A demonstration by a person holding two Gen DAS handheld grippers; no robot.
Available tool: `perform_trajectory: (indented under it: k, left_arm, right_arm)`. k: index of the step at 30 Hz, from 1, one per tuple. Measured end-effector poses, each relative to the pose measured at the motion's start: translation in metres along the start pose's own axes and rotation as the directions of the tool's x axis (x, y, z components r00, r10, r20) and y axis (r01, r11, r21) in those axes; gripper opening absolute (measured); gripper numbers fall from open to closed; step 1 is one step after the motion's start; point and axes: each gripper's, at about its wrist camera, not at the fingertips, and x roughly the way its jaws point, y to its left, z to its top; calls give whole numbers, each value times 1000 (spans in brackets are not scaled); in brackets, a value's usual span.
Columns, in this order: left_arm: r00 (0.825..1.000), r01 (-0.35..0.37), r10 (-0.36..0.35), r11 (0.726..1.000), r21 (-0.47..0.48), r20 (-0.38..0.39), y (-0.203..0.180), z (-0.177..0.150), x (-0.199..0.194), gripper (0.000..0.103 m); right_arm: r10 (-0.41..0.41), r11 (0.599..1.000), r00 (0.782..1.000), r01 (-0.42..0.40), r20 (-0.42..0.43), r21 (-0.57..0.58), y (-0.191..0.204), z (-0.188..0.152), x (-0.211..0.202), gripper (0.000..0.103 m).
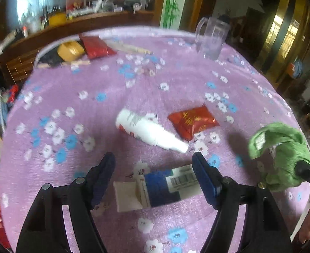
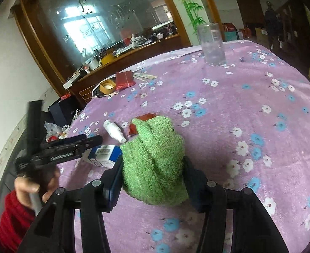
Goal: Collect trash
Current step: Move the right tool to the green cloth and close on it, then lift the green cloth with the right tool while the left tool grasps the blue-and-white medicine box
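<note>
Box (image 1: 155, 187) lies crosswise between the left gripper's (image 1: 155, 164) wide-open, empty fingers; right gripper (image 2: 152, 168) clamps a green cloth (image 2: 155, 160).

Red packet (image 2: 143, 122) mostly hidden behind green cloth (image 2: 155, 160); shelf clutter (image 1: 74, 12) beyond the table too blurred.

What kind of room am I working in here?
Most likely a lived-in home dining or living room: a round table under a purple floral cloth, a cluttered wooden sideboard with a large mirror, and a bamboo mural.
</note>
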Motion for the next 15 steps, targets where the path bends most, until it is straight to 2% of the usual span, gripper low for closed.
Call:
perform_trajectory:
  k: [3, 6, 10, 13, 15]
  left_arm:
    - [998, 54, -54, 999, 5, -41, -2, -9, 0, 74]
    - [986, 145, -143, 989, 17, -82, -11, -23, -8, 74]
    - [969, 235, -222, 964, 123, -113, -48, -56, -33, 74]
    - [988, 151, -140, 968, 203, -68, -73, -68, -46, 74]
    - [991, 129, -122, 974, 189, -52, -78, -66, -47, 74]
  right_arm:
    - [4, 1000, 1000, -4, 0, 9, -6, -2, -2, 57]
    - [13, 1000, 1000, -13, -5, 16, -10, -4, -2, 57]
    - [27, 999, 1000, -27, 0, 25, -14, -5, -3, 57]
    - [31, 999, 1000, -31, 6, 25, -14, -6, -5, 57]
    - [30, 999, 1000, -30, 11, 22, -13, -7, -7, 57]
